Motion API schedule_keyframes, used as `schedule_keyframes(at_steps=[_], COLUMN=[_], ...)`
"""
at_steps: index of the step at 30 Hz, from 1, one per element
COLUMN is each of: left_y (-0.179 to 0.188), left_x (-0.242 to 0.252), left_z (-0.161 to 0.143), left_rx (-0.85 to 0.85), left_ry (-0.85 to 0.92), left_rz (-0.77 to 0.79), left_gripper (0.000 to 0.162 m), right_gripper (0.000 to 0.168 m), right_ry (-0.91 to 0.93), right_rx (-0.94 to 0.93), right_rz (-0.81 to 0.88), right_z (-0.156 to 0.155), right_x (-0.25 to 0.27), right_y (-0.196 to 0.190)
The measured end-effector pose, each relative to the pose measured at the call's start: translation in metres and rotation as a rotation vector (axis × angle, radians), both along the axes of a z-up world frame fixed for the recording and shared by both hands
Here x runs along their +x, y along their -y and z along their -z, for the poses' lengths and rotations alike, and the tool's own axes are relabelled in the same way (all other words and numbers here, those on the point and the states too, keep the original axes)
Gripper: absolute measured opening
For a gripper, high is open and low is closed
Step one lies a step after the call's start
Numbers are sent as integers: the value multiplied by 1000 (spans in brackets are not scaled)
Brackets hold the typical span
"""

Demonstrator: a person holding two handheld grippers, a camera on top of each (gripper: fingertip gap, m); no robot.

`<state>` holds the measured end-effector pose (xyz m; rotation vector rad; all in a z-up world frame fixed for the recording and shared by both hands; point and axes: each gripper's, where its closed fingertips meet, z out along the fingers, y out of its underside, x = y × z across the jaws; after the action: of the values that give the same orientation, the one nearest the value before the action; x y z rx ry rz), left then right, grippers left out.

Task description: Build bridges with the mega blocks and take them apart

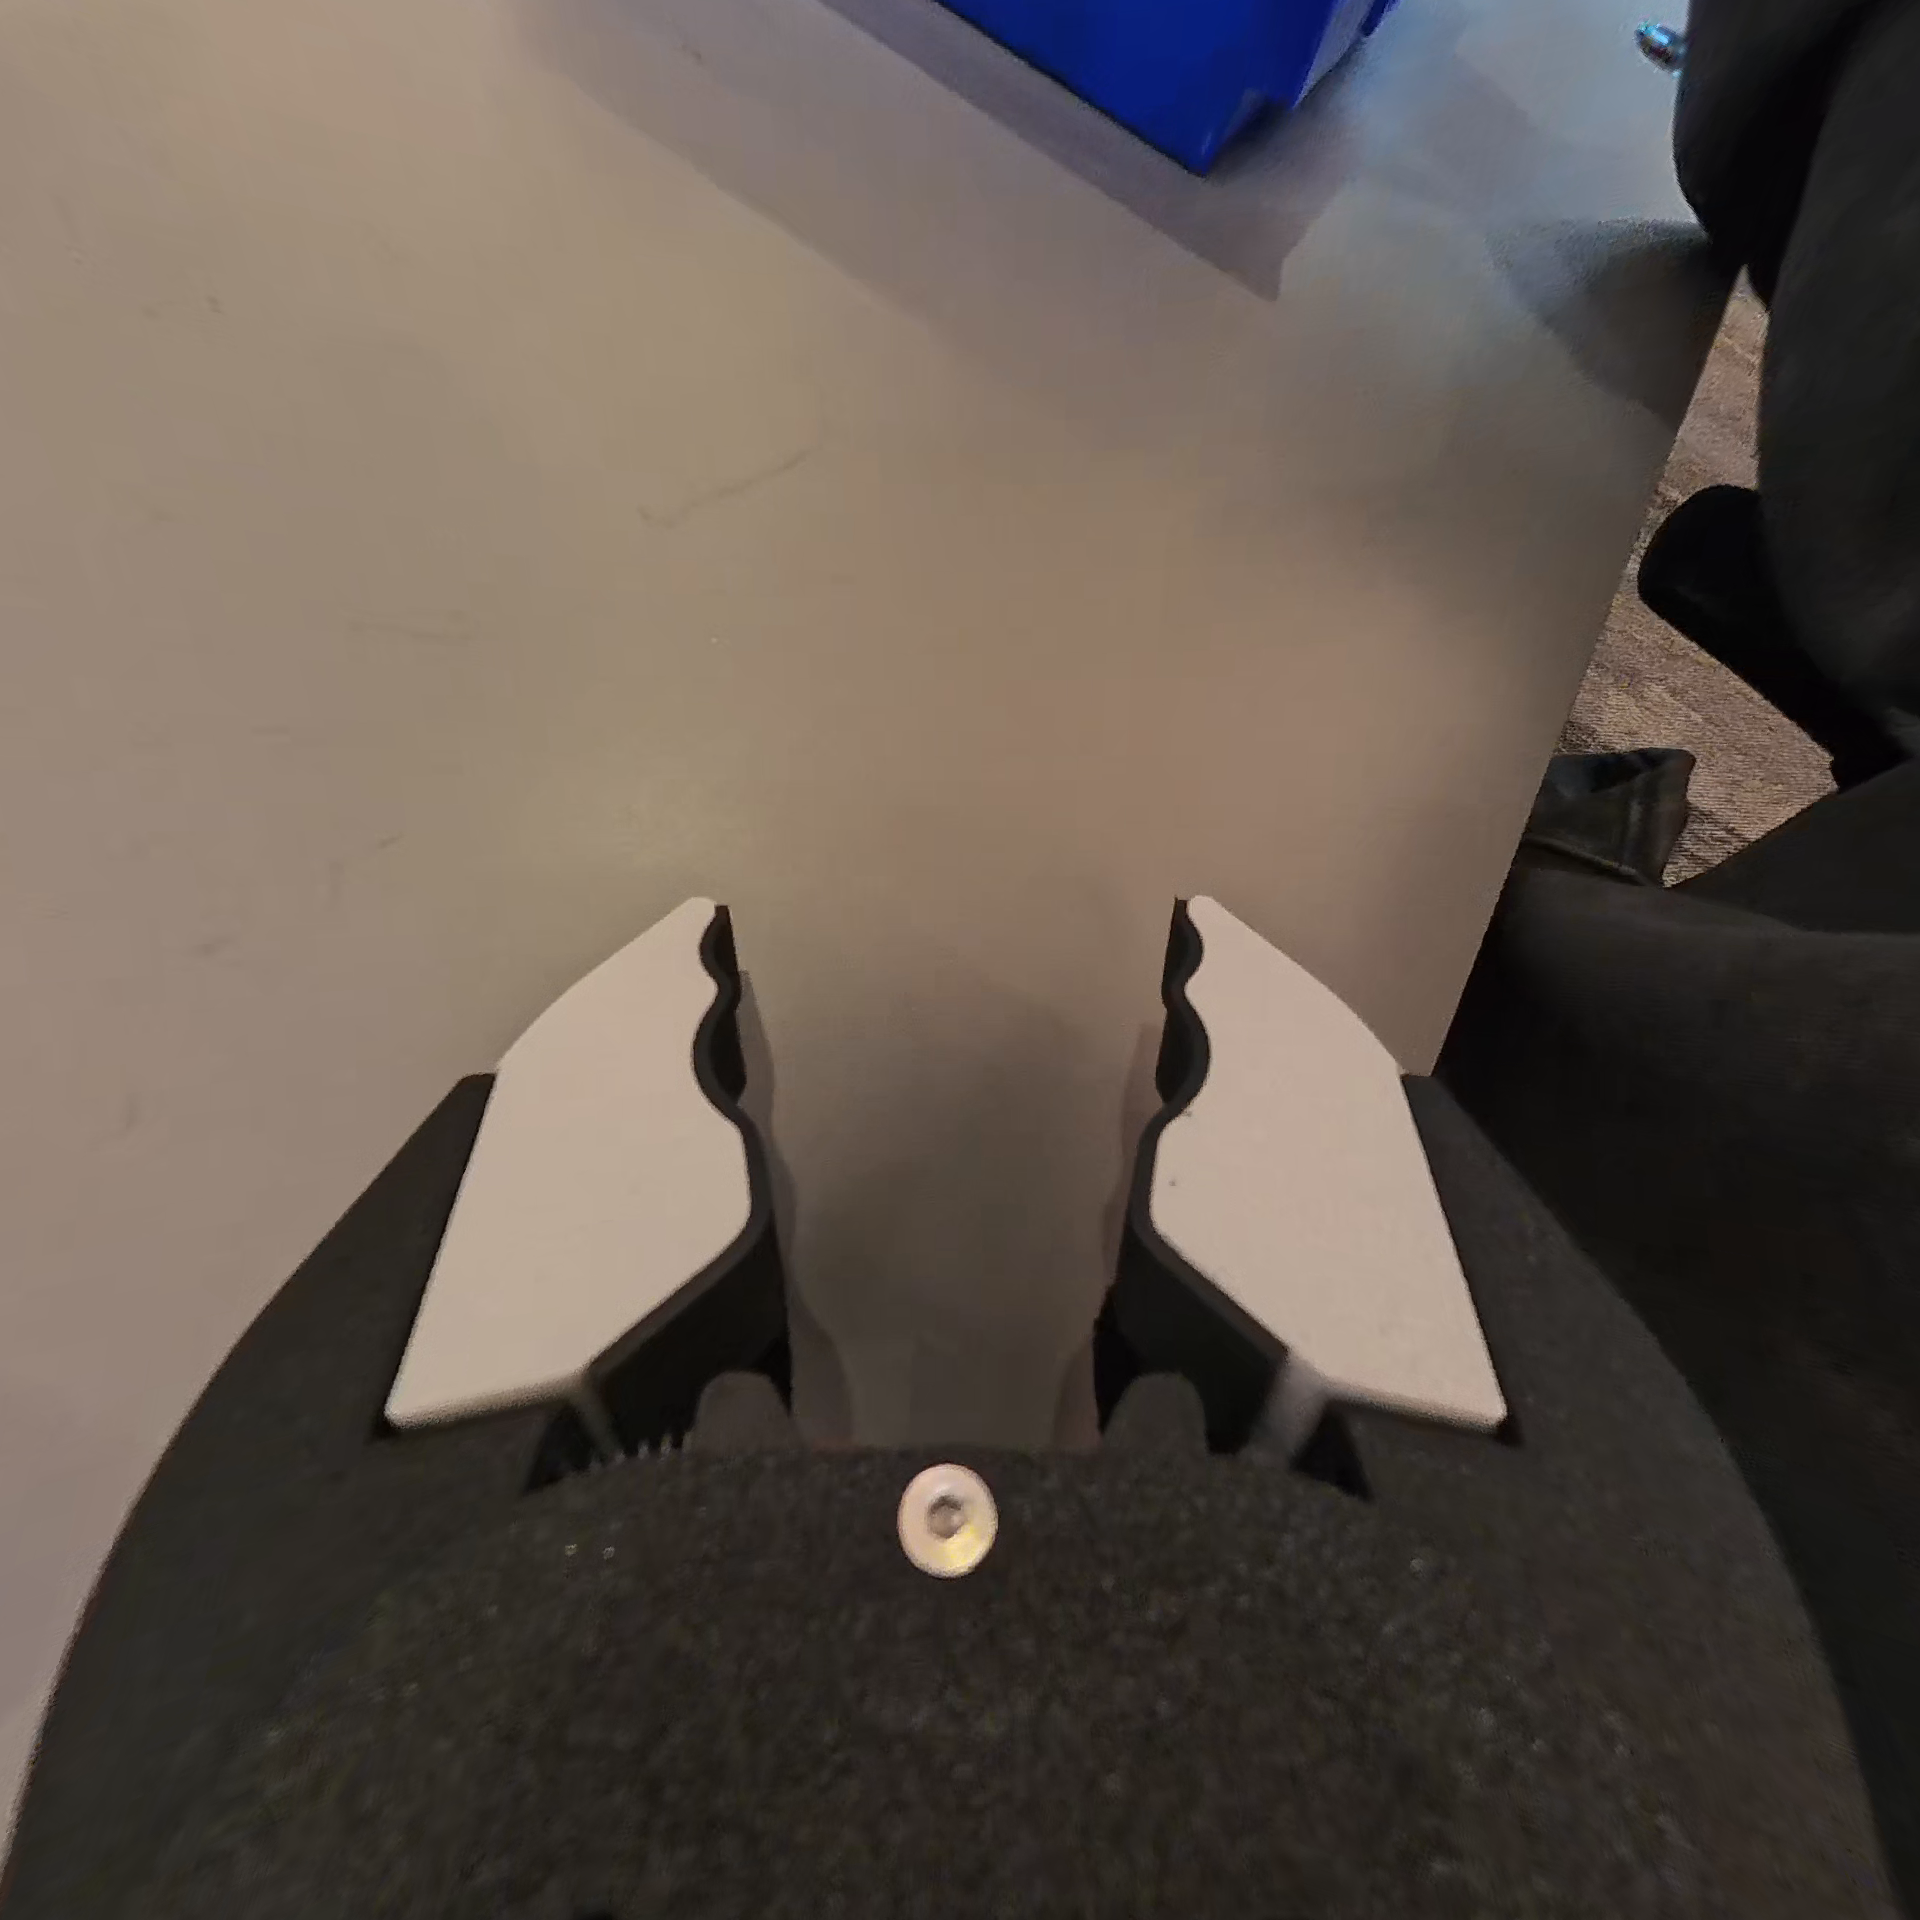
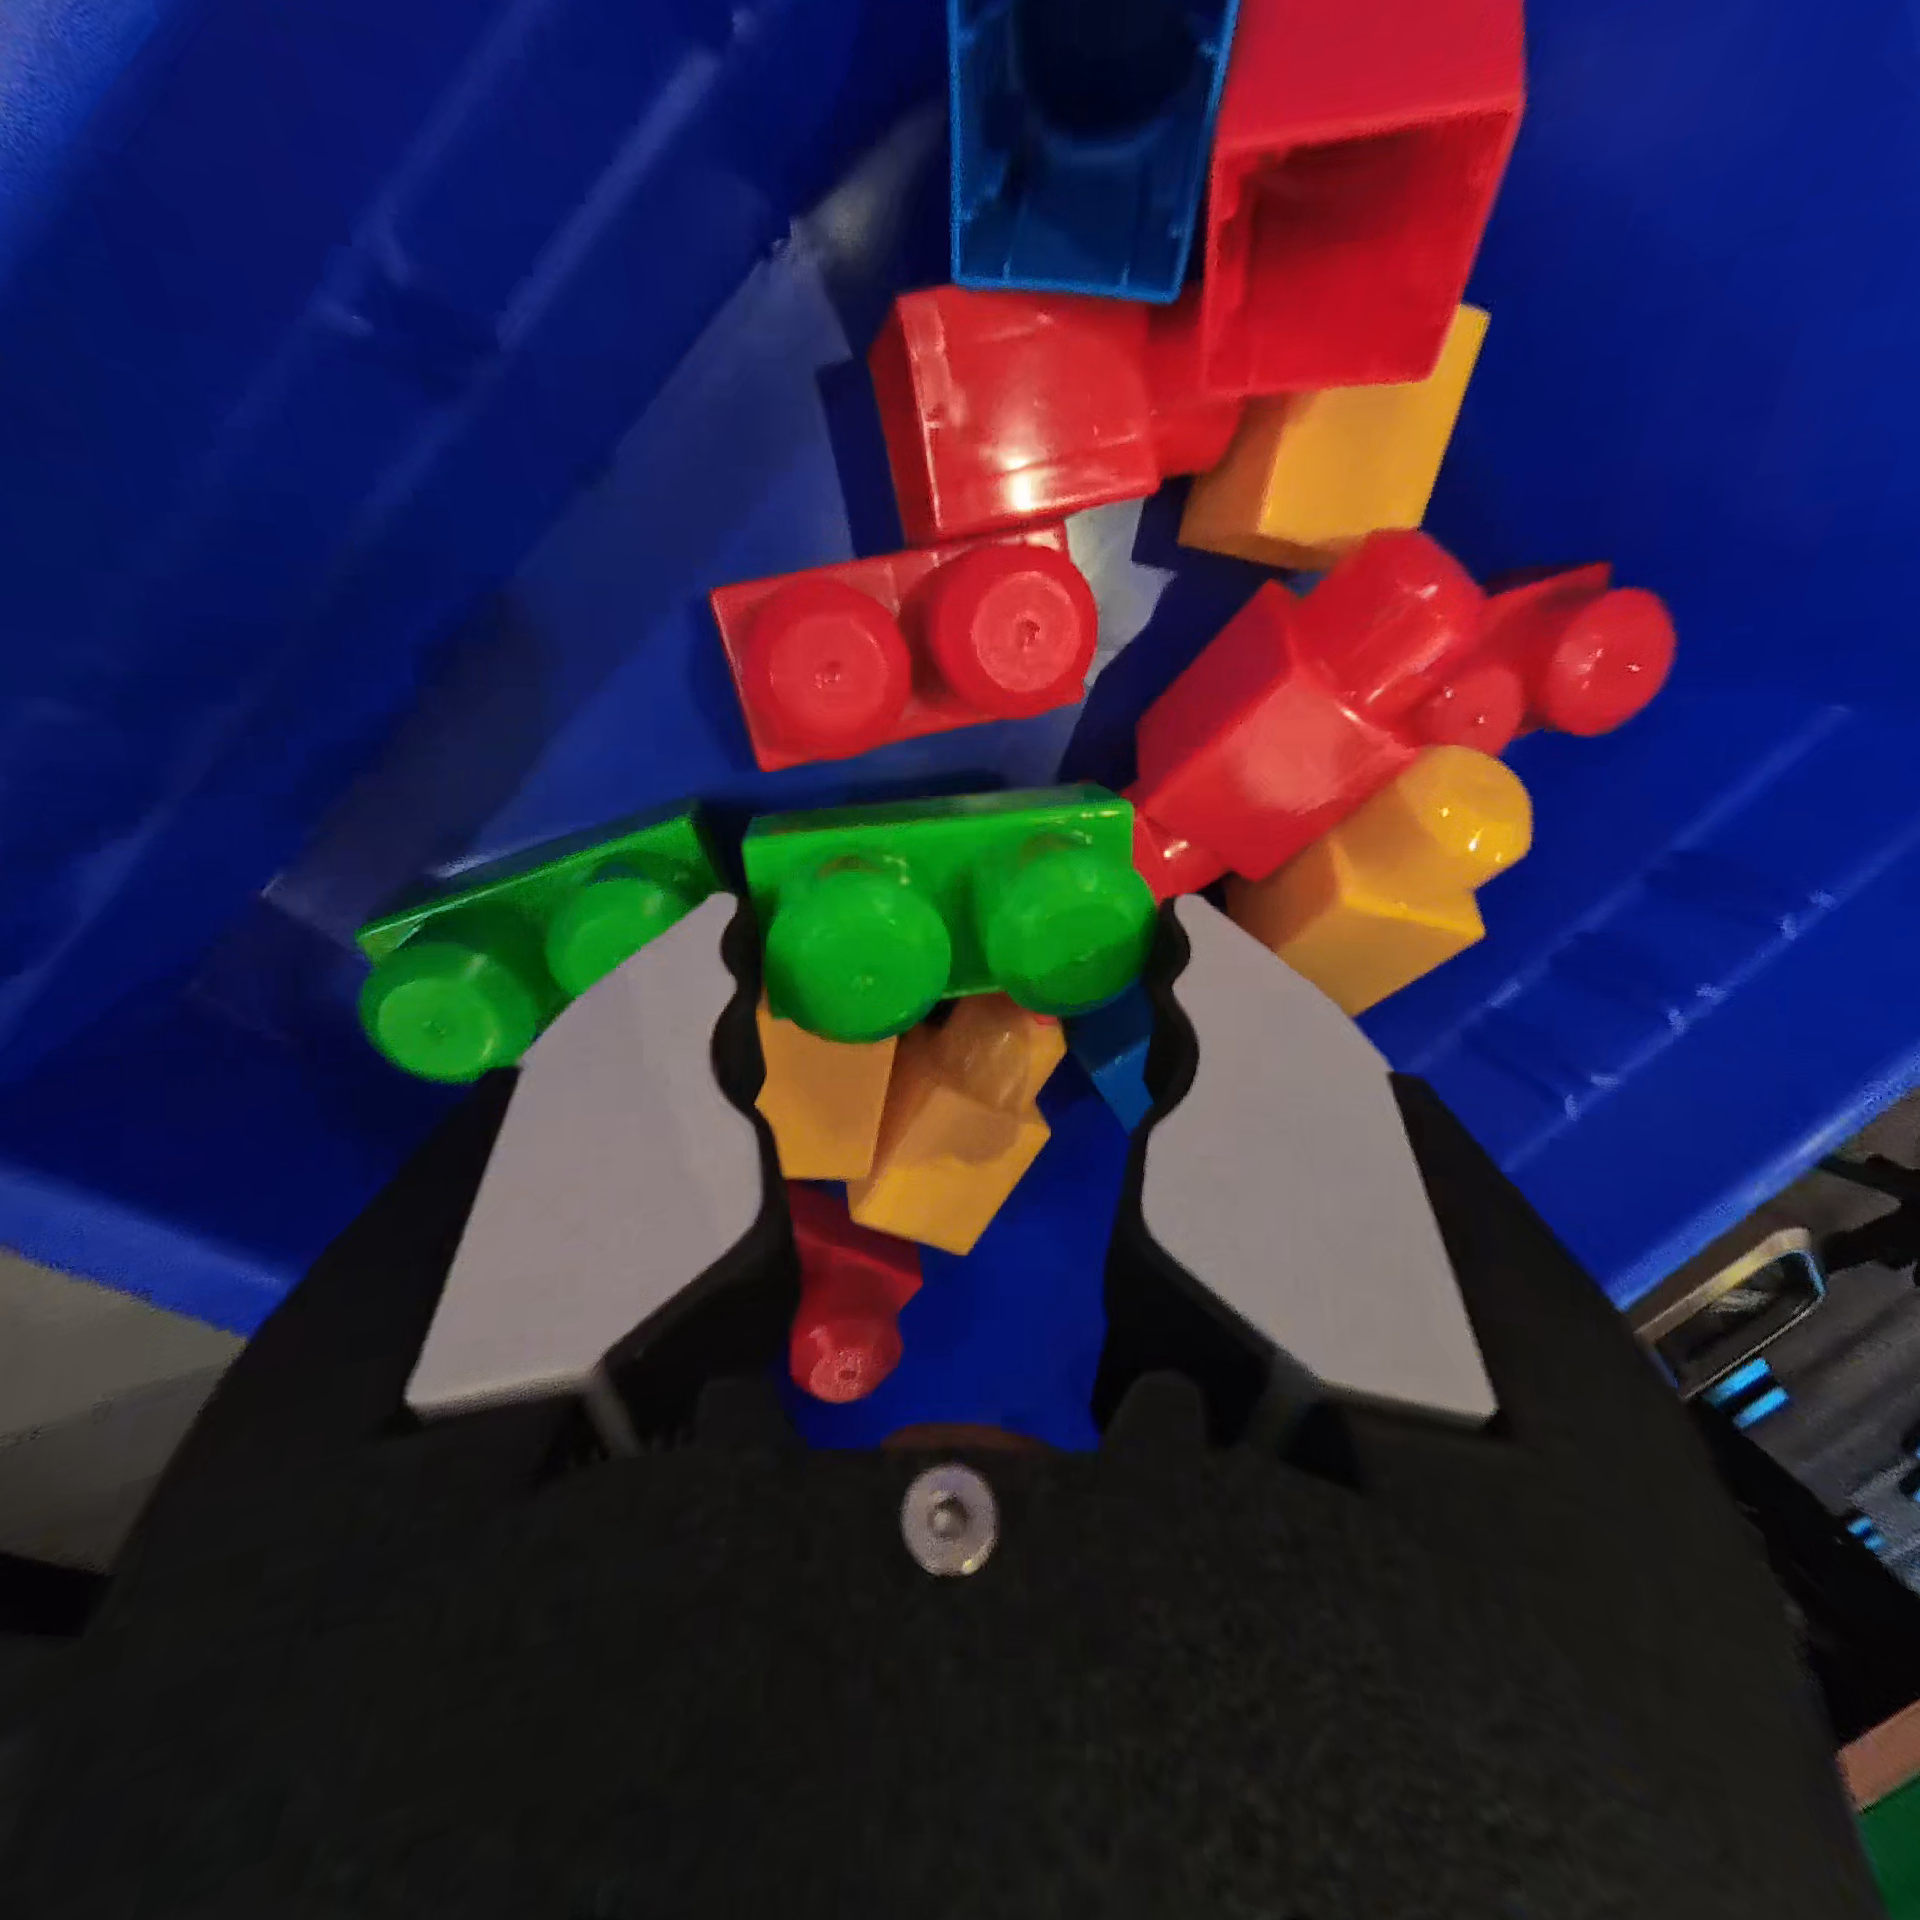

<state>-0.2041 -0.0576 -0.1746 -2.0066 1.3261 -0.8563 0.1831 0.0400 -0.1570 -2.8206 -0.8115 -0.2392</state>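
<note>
Green target: two-stud green block (image 2: 940, 914), studs facing the camera, lying at 12 o'clock from the right gripper (image 2: 954, 914), directly between its fingertips.
Long axis: runs 9-to-3 across the gap, so the two short ends face the two fingers (image 2: 623, 1122); by my reading this is the relation the grasp turns on.
Right gripper state: jaws spread about as wide as the block is long, tips level with its ends; whether the pads touch plastic yet I cannot tell. Nothing lifted.
Neighbour block: second green block (image 2: 520, 961) at 9 o'clock of the target, its inner end partly hidden behind the left finger; it may get nudged as the jaws close.
Container: blue bin (image 2: 312, 520), walls on all sides of the pile; all blocks seen are inside it.
Pile: red two-stud block (image 2: 904, 655) at 12 o'clock beyond the target, more red and orange-yellow blocks (image 2: 1351, 894) toward 1–3 o'clock, an upturned blue block (image 2: 1081, 145) at the far end, orange pieces under the target.
Left gripper: (image 1: 951, 914) jaws wide apart, empty, over bare table (image 1: 520, 520).
Bin from left side: a corner of the bin (image 1: 1164, 62) shows at 12–1 o'clock, well apart from the left tool.
Nearer arm: right, clearly.
Stage (judgement): first pick for building; no bridge visible yet.
Risk (judgement): loose pile below may let the block tilt when squeezed.
</note>
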Motion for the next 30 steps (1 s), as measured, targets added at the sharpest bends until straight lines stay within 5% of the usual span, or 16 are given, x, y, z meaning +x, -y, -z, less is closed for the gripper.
schedule_keyframes(at_steps=[4, 7, 11, 14, 17, 20, 24, 30], left_y=[-9, -14, -17, -19, -23, -27, -31, -41], left_x=[-3, -7, -10, -11, -17, -21, -24, -47], left_z=[-1, -3, -3, -6, -12, -19, -21, -54], left_rx=[-16, -24, -25, 3, 37, 35, 16, 116], left_ry=[14, 33, 40, 52, 55, 77, 83, -13], left_rz=[-54, -77, -88, -95, -115, -140, -165, -91], left_gripper=[83, 82, 81, 81, 68, 75, 77, 79], right_gripper=[76, 79, 72, 70, 71, 68, 72, 70], right_ry=[89, 35, -376, -785, -1186, -1474, -1355, -1213], right_rx=[34, 203, 539, 681, 724, 683, 611, 663], right_rz=[-28, -27, -177, -328, -339, -184, -151, -214], right_z=[-11, -55, -126, -152, -155, -132, -80, -73], right_x=[0, -24, -126, -221, -295, -333, -346, -330], right_y=[0, -1, 16, 50, 75, 77, 70, 66])
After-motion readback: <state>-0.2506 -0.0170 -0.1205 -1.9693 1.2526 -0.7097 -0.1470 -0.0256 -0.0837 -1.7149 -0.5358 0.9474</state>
